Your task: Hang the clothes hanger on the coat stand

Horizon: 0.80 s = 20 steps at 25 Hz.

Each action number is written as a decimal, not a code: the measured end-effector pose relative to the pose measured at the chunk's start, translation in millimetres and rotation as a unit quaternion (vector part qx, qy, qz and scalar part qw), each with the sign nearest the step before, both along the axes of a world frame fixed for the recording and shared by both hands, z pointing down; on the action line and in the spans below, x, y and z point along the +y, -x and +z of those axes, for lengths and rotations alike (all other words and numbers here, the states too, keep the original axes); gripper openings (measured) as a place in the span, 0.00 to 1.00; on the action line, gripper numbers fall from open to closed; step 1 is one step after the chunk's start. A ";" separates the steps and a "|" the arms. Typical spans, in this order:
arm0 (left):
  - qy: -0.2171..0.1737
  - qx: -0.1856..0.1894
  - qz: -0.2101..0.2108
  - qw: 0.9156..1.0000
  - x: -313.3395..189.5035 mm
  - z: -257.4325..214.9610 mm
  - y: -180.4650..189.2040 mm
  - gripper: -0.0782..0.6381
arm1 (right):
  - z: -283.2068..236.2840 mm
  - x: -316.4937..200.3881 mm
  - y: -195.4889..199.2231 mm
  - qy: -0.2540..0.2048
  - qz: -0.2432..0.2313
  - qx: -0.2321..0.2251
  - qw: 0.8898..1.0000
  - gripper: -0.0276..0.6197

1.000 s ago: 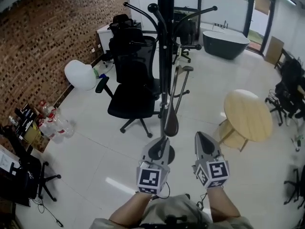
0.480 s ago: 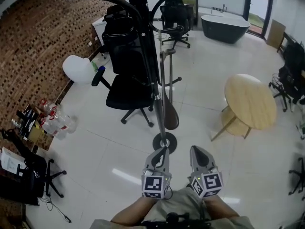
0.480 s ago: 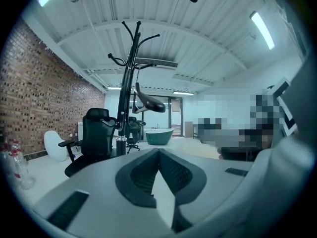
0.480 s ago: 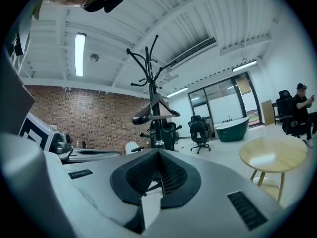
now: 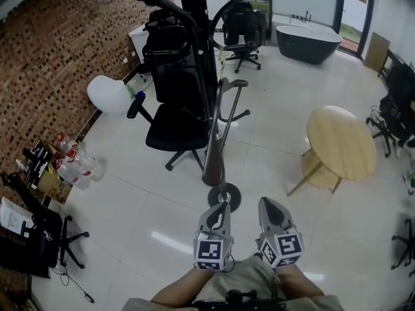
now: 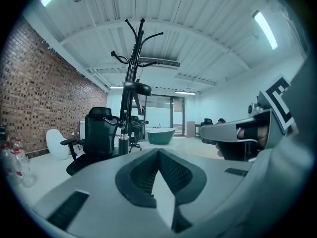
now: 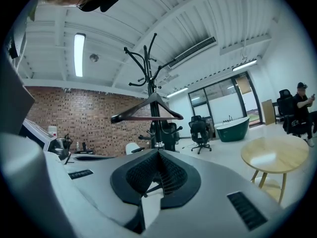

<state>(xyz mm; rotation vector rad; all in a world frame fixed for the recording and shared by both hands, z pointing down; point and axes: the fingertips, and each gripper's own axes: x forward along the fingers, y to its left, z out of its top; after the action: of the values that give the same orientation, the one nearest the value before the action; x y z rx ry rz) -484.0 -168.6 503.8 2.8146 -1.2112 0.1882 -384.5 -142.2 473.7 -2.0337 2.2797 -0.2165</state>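
Observation:
The black coat stand rises ahead of me, its round base on the floor just past my grippers. A dark wooden hanger hangs from one of its arms, free of both grippers. In the right gripper view the hanger shows side-on against the coat stand. The left gripper view has the coat stand straight ahead. My left gripper and right gripper sit side by side low in the head view, both shut and holding nothing.
A black office chair stands just left of the stand. A round wooden table is to the right. A white rounded seat, bottles and a brick wall line the left; a dark tub sits far back.
Both grippers have drawn back from the stand toward my body. The hanger, hanging free, has swung to the left on the stand.

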 end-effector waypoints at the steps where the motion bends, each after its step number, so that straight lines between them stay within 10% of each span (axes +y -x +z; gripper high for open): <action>1: 0.000 0.000 0.000 1.000 -0.7 -0.8 2.2 0.12 | -2.5 -1.0 2.0 -0.002 0.000 0.000 1.000 0.06; 20: -0.004 0.012 0.003 1.000 23.8 -11.0 -12.0 0.12 | -22.6 25.7 -4.5 -0.014 -0.008 0.023 1.000 0.06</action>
<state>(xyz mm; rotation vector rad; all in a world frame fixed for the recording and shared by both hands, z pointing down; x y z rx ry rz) -472.0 -144.8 492.8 2.8183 -1.2025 0.1500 -380.1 -116.5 451.1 -2.0270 2.3131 -0.1397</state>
